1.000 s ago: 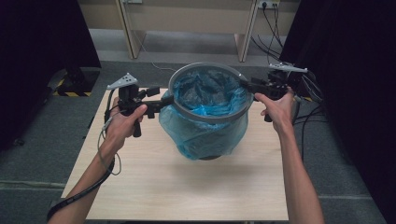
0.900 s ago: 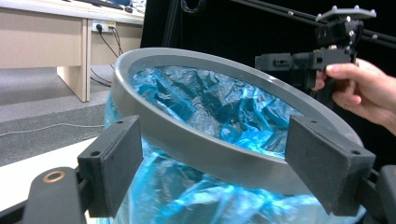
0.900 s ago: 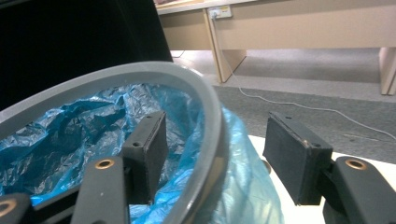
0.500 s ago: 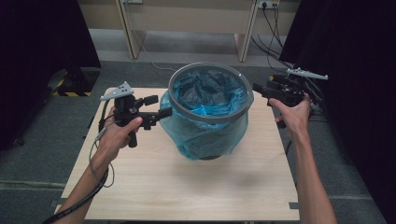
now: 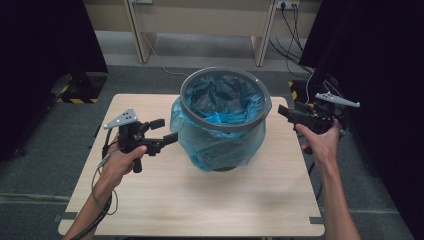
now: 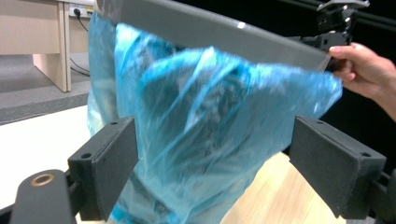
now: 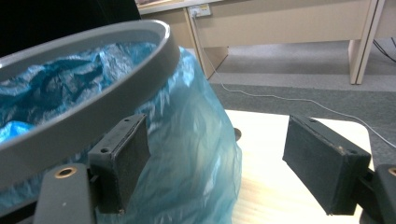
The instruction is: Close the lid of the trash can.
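Observation:
A round bin with a grey ring rim (image 5: 222, 126) stands on the wooden table (image 5: 200, 200), and a blue plastic bag (image 5: 210, 147) lines it and drapes over its outside. My left gripper (image 5: 165, 130) is left of the bin, level with the bag's bulge and apart from it, jaws open. In the left gripper view the left gripper (image 6: 212, 135) frames the bag (image 6: 201, 107) without touching it. My right gripper (image 5: 283, 112) hovers right of the rim. Its jaws have just been opening, and the right gripper (image 7: 217, 128) has nothing pressed between its pads.
Wooden desk legs (image 5: 137, 35) and floor cables (image 5: 295, 30) lie behind the table. Black curtains (image 5: 40, 60) flank both sides, and a yellow-black striped base (image 5: 80, 95) sits on the floor at left. Bare tabletop stretches in front of the bin.
Both grippers were at the bin's rim on opposite sides. They have let go, opened and drawn outward and lower, left to the left, right to the right. The bin stays put.

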`<state>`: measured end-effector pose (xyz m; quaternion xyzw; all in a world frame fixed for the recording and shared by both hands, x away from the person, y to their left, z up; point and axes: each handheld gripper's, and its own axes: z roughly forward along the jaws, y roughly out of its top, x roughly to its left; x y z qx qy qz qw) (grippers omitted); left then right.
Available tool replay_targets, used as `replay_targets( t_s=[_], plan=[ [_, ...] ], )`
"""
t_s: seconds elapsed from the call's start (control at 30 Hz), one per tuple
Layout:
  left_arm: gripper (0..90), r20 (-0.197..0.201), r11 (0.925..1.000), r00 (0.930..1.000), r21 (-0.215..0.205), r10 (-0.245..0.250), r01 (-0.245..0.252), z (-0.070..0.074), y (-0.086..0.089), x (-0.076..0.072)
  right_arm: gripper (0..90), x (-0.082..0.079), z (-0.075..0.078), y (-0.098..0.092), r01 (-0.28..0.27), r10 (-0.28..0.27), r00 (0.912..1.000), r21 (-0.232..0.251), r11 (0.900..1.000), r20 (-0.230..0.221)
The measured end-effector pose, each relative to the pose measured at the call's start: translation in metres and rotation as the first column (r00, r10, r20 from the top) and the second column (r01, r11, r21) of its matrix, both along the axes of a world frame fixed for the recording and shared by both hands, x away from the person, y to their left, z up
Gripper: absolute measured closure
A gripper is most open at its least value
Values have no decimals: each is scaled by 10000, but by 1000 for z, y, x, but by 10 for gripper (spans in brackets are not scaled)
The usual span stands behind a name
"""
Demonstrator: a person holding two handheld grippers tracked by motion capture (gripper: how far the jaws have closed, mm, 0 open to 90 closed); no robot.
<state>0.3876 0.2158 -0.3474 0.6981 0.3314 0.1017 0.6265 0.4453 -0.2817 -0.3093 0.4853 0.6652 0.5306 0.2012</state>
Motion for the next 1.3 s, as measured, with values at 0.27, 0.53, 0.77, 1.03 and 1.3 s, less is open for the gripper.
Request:
replay_targets(
  t_s=[0.27, 0.53, 0.77, 1.03, 1.3],
  plan=[
    [147, -222, 9998, 9995, -44, 211, -212, -28, 10, -8, 219, -16, -16, 0, -53, 53, 10000, -432, 9991, -15],
    [147, -685, 9993, 9971, -119, 338, -347, -61, 17, -13, 218, -30, -34, 3, -156, 147, 9998, -625, 9979, -142],
    [147, -981, 9989, 9941, -26, 457, -462, -87, 19, -19, 219, -40, -50, 7, -248, 226, 9994, -934, 9953, -244],
    [147, -1034, 9980, 9929, 271, 592, -567, -107, 23, -24, 218, -51, -67, 9, -303, 271, 9992, -1128, 9932, -295],
    [147, -1074, 9962, 9925, 696, 591, -518, -123, 23, -29, 219, -60, -83, 14, -430, 373, 9983, -1302, 9906, -458]
  ],
)
